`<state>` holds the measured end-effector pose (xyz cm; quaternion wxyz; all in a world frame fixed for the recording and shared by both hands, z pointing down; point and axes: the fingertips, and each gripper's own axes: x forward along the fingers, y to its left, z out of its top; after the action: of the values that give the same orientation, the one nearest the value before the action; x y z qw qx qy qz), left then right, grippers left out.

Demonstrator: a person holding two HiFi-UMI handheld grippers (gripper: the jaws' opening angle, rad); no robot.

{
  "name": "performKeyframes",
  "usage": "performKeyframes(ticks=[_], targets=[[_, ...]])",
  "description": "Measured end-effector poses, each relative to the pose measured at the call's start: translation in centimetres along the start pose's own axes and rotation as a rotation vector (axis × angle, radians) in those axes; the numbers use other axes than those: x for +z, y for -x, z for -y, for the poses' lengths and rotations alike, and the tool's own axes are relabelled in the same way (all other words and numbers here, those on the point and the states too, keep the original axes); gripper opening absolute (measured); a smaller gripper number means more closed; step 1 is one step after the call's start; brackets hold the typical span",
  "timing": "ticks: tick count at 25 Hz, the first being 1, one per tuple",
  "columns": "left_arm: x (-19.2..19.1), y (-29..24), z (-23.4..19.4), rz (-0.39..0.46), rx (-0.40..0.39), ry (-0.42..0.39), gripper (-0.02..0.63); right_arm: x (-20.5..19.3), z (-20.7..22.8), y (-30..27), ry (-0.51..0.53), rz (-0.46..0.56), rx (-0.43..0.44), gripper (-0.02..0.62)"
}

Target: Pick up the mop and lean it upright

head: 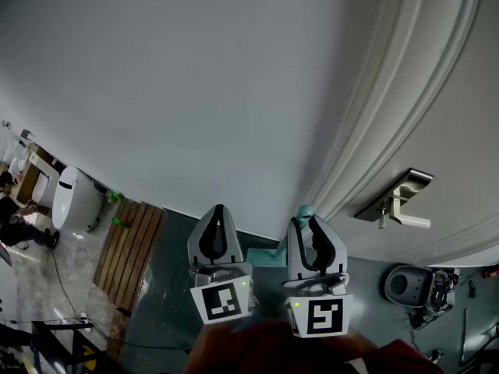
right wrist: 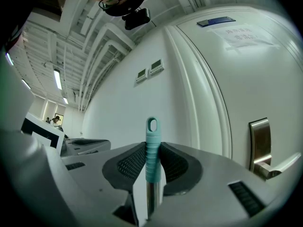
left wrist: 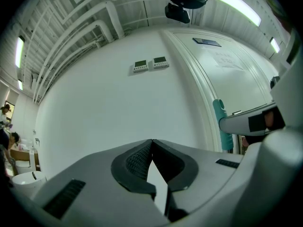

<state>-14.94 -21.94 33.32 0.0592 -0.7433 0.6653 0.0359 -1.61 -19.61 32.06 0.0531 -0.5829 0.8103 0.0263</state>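
Observation:
The mop's teal handle (right wrist: 151, 148) stands upright between the pads of my right gripper (right wrist: 152, 145), which is shut on it; bare metal shaft shows below the teal grip. In the head view the handle's looped tip (head: 305, 211) pokes out above the right gripper (head: 306, 224), close to the door frame. The teal mop head (head: 265, 257) lies on the floor by the wall. My left gripper (head: 218, 209) is beside it on the left, shut and empty, its tips (left wrist: 151, 142) touching. From the left gripper view the mop handle (left wrist: 220, 122) is off to the right.
A white wall (head: 195, 92) and a white door (head: 452, 131) with a metal lever handle (head: 398, 201) are straight ahead. On the floor are wooden slats (head: 129, 252), a white toilet (head: 74, 197) at left and a dark device (head: 413, 287) at right. Two wall panels (left wrist: 150, 65) hang high up.

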Motion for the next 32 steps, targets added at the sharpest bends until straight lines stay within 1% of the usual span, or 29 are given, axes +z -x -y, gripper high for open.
performKeyframes(ticks=[5,7,9,11,17,20,22,27,32], targets=[[0.2,0.0,0.1,0.002,-0.001,-0.008,0.015,-1.5,0.1,0.1,-0.003,-0.043,0.005,0.106],[0.1,0.0,0.2,-0.006,-0.003,-0.019,0.014,-1.3,0.0,0.0,-0.006,-0.028,0.004,0.106],[0.0,0.1,0.4,-0.012,-0.008,-0.005,0.014,-1.1,-0.1,0.0,-0.016,-0.017,0.003,0.106],[0.1,0.2,0.3,-0.007,-0.008,0.013,0.014,-1.2,-0.2,0.0,-0.011,-0.025,0.011,0.107],[0.5,0.2,0.0,0.007,0.002,0.006,0.014,-1.2,-0.3,0.1,-0.001,-0.027,0.021,0.106],[0.3,0.2,0.1,0.007,0.001,0.007,0.014,-1.3,-0.2,0.0,-0.013,-0.021,0.011,0.106],[0.3,0.2,0.1,0.006,0.001,0.009,0.014,-1.8,-0.3,0.1,-0.001,-0.036,0.017,0.106],[0.4,0.4,-0.1,0.005,0.003,0.009,0.014,-2.6,-0.4,-0.1,0.01,-0.032,0.004,0.106],[0.2,0.5,-0.2,0.002,0.006,0.009,0.014,-4.8,-0.7,0.0,0.019,-0.085,0.008,0.106]])
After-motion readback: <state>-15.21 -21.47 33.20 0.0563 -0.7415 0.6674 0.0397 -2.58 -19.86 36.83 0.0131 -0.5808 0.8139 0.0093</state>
